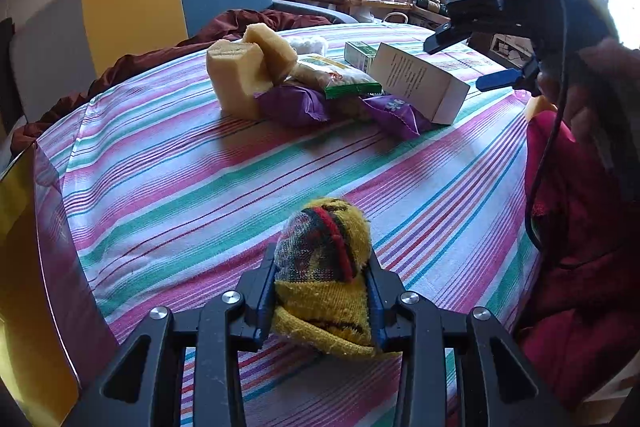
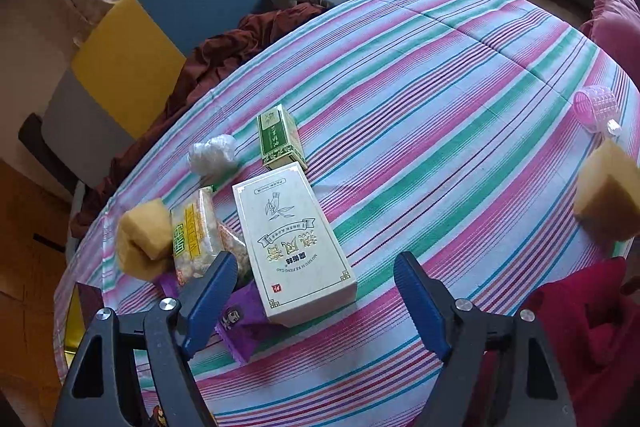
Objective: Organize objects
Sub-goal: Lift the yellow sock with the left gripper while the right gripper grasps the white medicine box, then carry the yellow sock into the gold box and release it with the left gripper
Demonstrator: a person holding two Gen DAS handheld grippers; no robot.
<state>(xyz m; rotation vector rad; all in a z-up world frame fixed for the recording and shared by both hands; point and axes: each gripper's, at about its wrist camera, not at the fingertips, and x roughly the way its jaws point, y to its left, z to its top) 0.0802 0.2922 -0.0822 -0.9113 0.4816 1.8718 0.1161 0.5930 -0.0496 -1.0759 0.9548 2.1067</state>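
On the striped woven bedspread (image 2: 440, 99), my right gripper (image 2: 316, 301) hangs open above a glossy white rectangular carton (image 2: 292, 247), porous yellow sponge blocks (image 1: 240, 75) nearby; my left gripper (image 1: 322, 301) clamps a fuzzy rolled yellow sock (image 1: 324, 267) just above the cloth.

Sock's (image 1: 324, 279) sides behind fingers (image 1: 260, 301); sponge (image 2: 610, 191) cut by frame edge.

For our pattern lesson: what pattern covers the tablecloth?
Pink, green and white stripes on the tablecloth; right wrist view.
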